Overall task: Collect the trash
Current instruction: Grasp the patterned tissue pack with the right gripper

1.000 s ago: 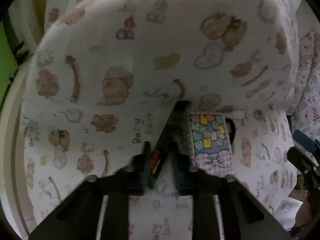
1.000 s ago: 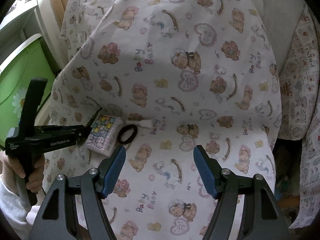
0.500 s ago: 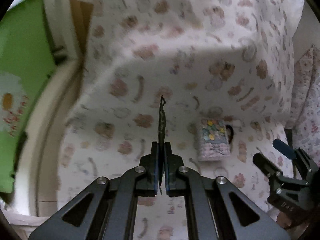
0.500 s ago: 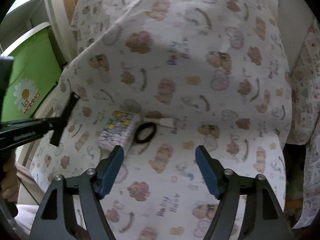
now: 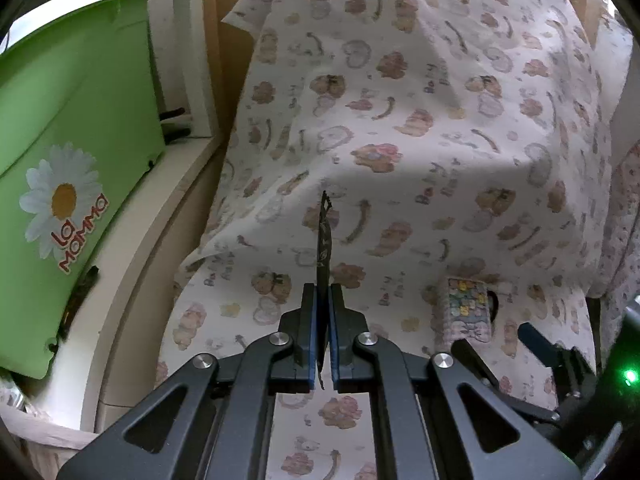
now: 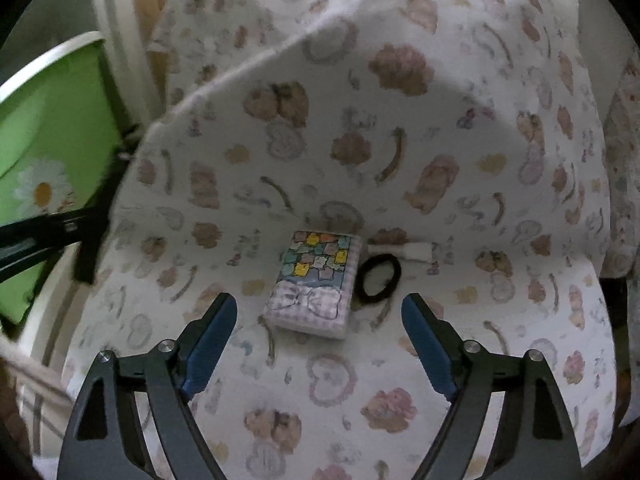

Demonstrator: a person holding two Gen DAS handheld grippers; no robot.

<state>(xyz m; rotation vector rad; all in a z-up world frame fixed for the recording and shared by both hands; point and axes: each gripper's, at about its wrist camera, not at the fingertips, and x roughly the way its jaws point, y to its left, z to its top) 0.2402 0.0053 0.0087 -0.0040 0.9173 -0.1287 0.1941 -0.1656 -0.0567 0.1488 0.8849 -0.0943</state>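
My left gripper (image 5: 323, 300) is shut on a thin dark wrapper (image 5: 323, 240) that stands edge-on above the bear-print sheet (image 5: 420, 140). It also shows at the left of the right wrist view (image 6: 86, 248), blurred. My right gripper (image 6: 318, 312) is open and empty, hovering over the sheet just in front of a pastel tissue pack (image 6: 316, 282). A black hair tie (image 6: 378, 278) lies right of the pack, and a small white scrap (image 6: 404, 249) lies behind it. The pack also shows in the left wrist view (image 5: 464, 308).
A green bin (image 5: 76, 168) with a daisy logo stands on a white ledge (image 5: 160, 232) to the left of the covered seat; it also shows in the right wrist view (image 6: 44, 152). A second patterned cloth (image 5: 624, 240) hangs at the right.
My left gripper has lifted the wrapper off the sheet and swung left toward the green bin. My right gripper has moved closer to the tissue pack, still open.
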